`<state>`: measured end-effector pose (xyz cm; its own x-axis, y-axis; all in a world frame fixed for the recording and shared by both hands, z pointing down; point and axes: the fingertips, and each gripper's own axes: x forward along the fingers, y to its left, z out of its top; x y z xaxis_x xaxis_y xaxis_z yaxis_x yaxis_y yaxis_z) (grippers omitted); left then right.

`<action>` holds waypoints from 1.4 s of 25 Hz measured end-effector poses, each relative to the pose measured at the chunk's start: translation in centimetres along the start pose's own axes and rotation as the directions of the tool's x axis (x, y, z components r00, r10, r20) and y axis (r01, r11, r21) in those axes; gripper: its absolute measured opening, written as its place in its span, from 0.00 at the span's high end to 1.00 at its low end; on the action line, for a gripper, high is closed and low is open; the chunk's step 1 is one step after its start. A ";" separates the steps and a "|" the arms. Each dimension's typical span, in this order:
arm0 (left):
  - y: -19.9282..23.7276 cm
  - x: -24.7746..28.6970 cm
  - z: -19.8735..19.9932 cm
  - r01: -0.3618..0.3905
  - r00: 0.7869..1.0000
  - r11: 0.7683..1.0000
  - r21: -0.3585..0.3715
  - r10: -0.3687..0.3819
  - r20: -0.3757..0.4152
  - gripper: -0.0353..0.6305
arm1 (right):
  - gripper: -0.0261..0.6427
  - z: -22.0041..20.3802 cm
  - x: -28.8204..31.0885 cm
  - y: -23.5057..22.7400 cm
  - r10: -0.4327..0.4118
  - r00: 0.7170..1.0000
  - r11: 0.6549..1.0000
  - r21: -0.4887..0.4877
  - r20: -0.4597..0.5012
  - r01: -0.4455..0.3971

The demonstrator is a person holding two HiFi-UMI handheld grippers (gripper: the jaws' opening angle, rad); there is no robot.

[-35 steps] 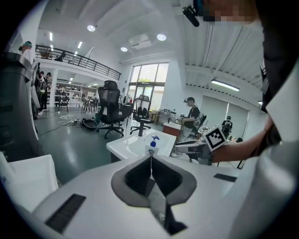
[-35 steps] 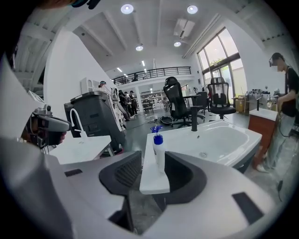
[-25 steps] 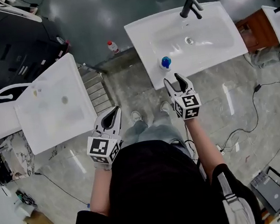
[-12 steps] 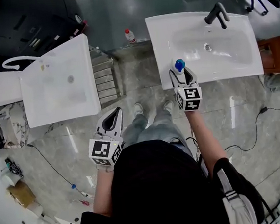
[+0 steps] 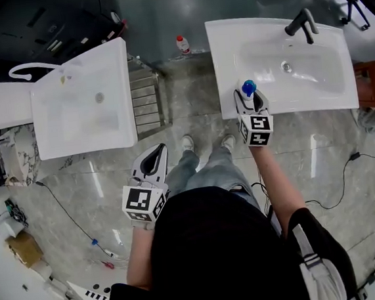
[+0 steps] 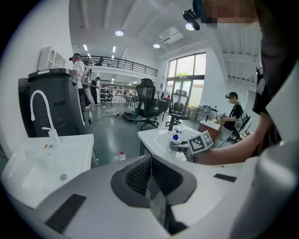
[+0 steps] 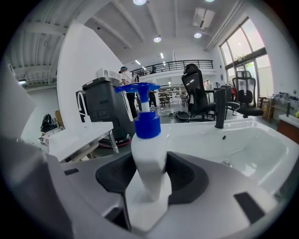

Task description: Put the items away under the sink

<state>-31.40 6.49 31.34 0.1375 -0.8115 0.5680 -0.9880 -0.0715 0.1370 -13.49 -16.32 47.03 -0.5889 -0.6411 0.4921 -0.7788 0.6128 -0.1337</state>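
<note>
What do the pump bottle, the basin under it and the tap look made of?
Pump bottle: likely plastic, with a matte, opaque white body and a glossy blue moulded pump.
Basin: probably glazed ceramic or cast resin, glossy white with visible reflections.
Tap: likely metal under a matte black coating that shows no shine.

Lab-like open hall: freestanding washbasins (image 5: 227, 43) on grey floor (image 5: 154, 14), office chairs (image 6: 147, 100), mezzanine railing (image 6: 126, 64), tall windows (image 6: 187, 77).

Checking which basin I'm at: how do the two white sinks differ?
The left sink has a white gooseneck tap; the right sink has a black tap. Only the right sink carries a blue-topped pump bottle, on its near rim. Both are white and rectangular.
</note>
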 end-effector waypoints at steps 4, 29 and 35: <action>-0.3 0.4 0.3 0.026 1.000 1.000 0.015 -0.027 0.004 0.91 | 0.64 -0.7 -1.5 -0.6 -0.017 1.000 1.000 0.024 -0.002 0.017; -9.7 9.0 0.6 0.636 0.771 0.702 0.319 -0.587 -0.245 0.91 | 0.64 -12.0 -22.0 -6.4 -0.584 0.811 0.749 0.360 -0.040 0.557; -12.5 9.8 -3.4 0.736 0.677 0.587 0.336 -0.637 -0.370 0.91 | 0.64 -17.2 -23.8 -5.3 -0.619 0.781 0.697 0.399 -0.081 0.595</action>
<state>-17.44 1.39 37.94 0.7482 -0.2893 0.5971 -0.5028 -0.8345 0.2256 8.35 3.68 50.77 0.0402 -0.8425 0.5372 -0.9798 -0.1386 -0.1441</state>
